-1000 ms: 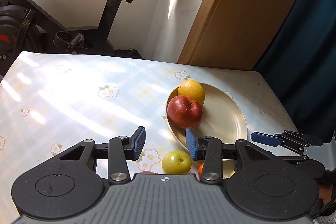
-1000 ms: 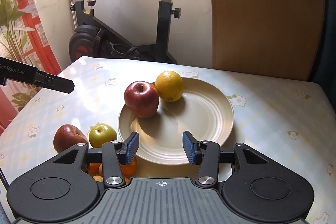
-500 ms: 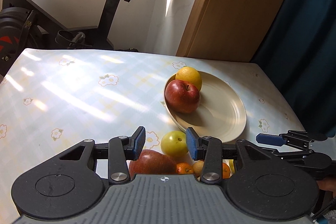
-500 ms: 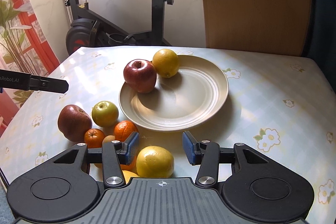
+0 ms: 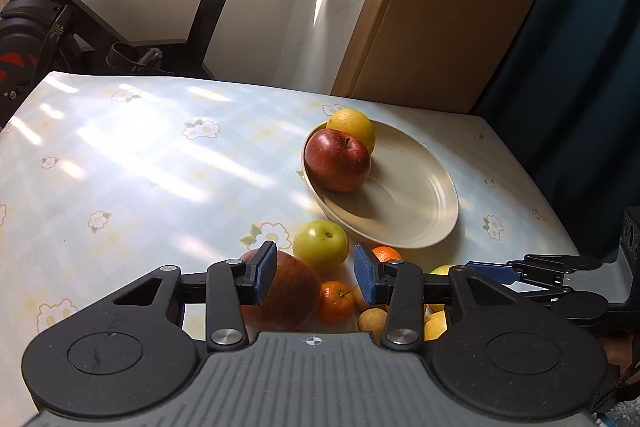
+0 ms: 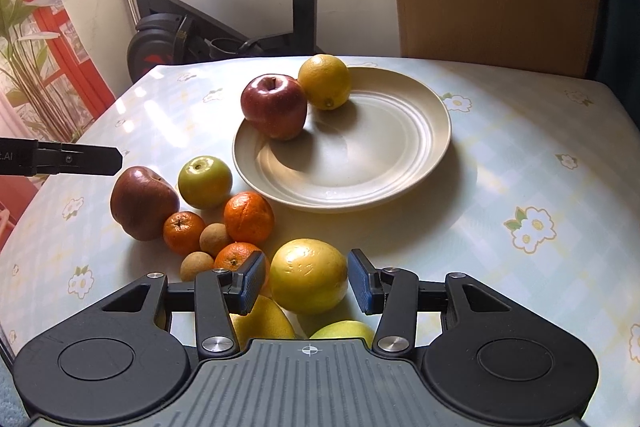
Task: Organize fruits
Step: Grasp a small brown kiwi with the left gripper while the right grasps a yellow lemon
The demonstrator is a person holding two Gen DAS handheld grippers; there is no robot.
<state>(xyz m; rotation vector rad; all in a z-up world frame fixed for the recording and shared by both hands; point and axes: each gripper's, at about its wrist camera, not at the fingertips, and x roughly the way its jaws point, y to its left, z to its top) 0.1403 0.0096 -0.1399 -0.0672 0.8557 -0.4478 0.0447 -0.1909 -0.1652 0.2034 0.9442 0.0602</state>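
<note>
Fruits heaped beside cream plate [image 6: 400,163], plate holding red apple [image 6: 274,111] and lemon [image 6: 325,81], both tongs wide, empty.

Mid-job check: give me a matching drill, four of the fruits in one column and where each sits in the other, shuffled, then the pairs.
1. shiny red apple
2. round green apple
3. big yellow citrus
4. dull dark-red apple

A. between the open right gripper fingers
B. on the cream plate
C. leftmost in the pile, on the table
D. on the table just off the plate's rim

Pairs: 1-B, 2-D, 3-A, 4-C
</note>
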